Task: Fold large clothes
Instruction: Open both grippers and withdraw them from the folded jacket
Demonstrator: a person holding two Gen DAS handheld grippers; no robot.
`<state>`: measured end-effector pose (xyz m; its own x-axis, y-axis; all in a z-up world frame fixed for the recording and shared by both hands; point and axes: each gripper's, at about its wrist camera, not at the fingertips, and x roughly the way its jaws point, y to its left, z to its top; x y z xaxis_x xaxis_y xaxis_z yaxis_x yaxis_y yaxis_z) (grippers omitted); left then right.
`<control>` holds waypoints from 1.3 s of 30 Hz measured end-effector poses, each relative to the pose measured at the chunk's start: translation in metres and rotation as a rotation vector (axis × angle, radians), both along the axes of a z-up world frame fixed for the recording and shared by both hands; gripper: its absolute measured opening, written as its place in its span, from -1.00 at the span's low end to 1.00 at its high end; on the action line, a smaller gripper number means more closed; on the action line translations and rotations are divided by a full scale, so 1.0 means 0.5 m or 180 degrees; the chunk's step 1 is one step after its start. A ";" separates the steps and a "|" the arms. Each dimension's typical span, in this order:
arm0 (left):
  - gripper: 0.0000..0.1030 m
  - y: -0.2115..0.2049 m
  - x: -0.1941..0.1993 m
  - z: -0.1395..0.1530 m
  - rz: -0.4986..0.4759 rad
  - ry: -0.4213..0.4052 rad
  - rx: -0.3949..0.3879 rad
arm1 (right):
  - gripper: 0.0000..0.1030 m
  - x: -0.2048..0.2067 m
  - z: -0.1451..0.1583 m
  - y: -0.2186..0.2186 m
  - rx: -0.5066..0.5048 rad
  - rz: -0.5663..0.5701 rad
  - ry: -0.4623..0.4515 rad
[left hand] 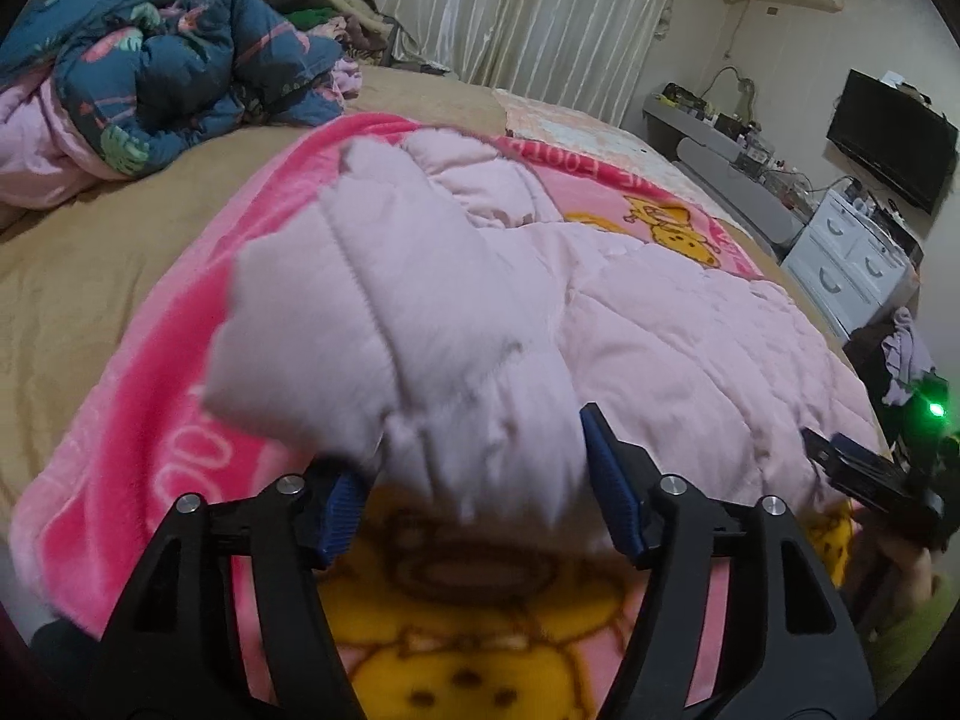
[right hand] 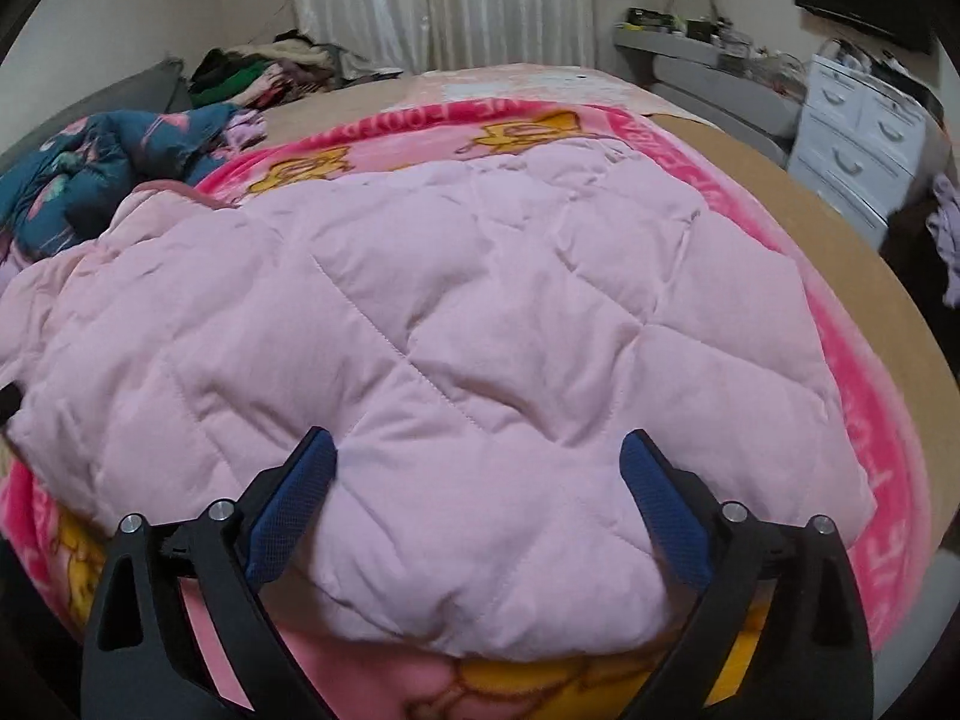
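A pale pink quilted jacket [right hand: 456, 300] lies spread on a bright pink cartoon blanket [right hand: 858, 396] on the bed. In the left wrist view a padded sleeve [left hand: 390, 300] of the jacket is folded over towards me, and its blurred end hangs between the blue pads of my left gripper [left hand: 474, 480]. The jaws stand apart and the cloth looks loose between them. My right gripper [right hand: 477, 450] stands wide open over the jacket's near hem, a blue pad on either side and nothing pinched. Its black body [left hand: 882, 474] shows at the right edge of the left wrist view.
A blue flowered quilt [left hand: 180, 60] is heaped at the far left of the tan bed sheet [left hand: 90, 276]. A pile of clothes [right hand: 258, 72] lies by the curtain. White drawers [right hand: 858, 138] and a dark screen [left hand: 888, 138] stand right of the bed.
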<state>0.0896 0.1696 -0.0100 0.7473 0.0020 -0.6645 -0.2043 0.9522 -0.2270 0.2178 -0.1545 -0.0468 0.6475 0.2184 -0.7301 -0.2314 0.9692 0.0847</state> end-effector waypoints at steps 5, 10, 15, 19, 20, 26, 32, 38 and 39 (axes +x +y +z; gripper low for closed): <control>0.30 -0.018 -0.068 0.069 0.0000 -0.0289 0.0163 | 0.88 0.005 0.005 0.005 -0.0008 -0.0001 0.0016; 0.47 -0.033 -0.030 0.077 -0.0017 -0.0332 0.0329 | 0.88 -0.003 0.006 0.012 0.0028 -0.0015 0.0042; 0.49 -0.021 0.044 -0.032 0.0045 0.0150 0.0379 | 0.92 -0.027 0.006 -0.002 0.0055 -0.0020 0.0068; 0.62 -0.011 0.051 -0.077 0.0045 0.0247 0.0335 | 0.92 -0.053 0.016 -0.006 0.0083 -0.0016 0.0026; 0.63 -0.011 0.046 -0.073 0.0044 0.0246 0.0328 | 0.92 -0.064 0.024 -0.009 0.0127 -0.0012 -0.0028; 0.82 -0.037 -0.012 -0.003 -0.0092 0.0045 0.0286 | 0.92 -0.153 0.092 -0.039 0.0358 0.0004 -0.0416; 0.82 -0.059 -0.058 0.063 -0.0186 -0.0148 0.0108 | 0.92 -0.243 0.161 -0.044 0.0372 0.0164 -0.0705; 0.82 -0.087 -0.111 0.104 -0.0232 -0.0369 0.0113 | 0.92 -0.324 0.206 -0.032 0.0361 0.0336 -0.0938; 0.82 -0.090 -0.119 0.106 -0.0233 -0.0385 0.0123 | 0.92 -0.338 0.212 -0.029 0.0362 0.0363 -0.0958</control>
<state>0.0302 0.1245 0.0430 0.8210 -0.0316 -0.5700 -0.1074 0.9721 -0.2086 0.0490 -0.1690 0.0593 0.7969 0.3710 -0.4767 -0.3689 0.9238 0.1023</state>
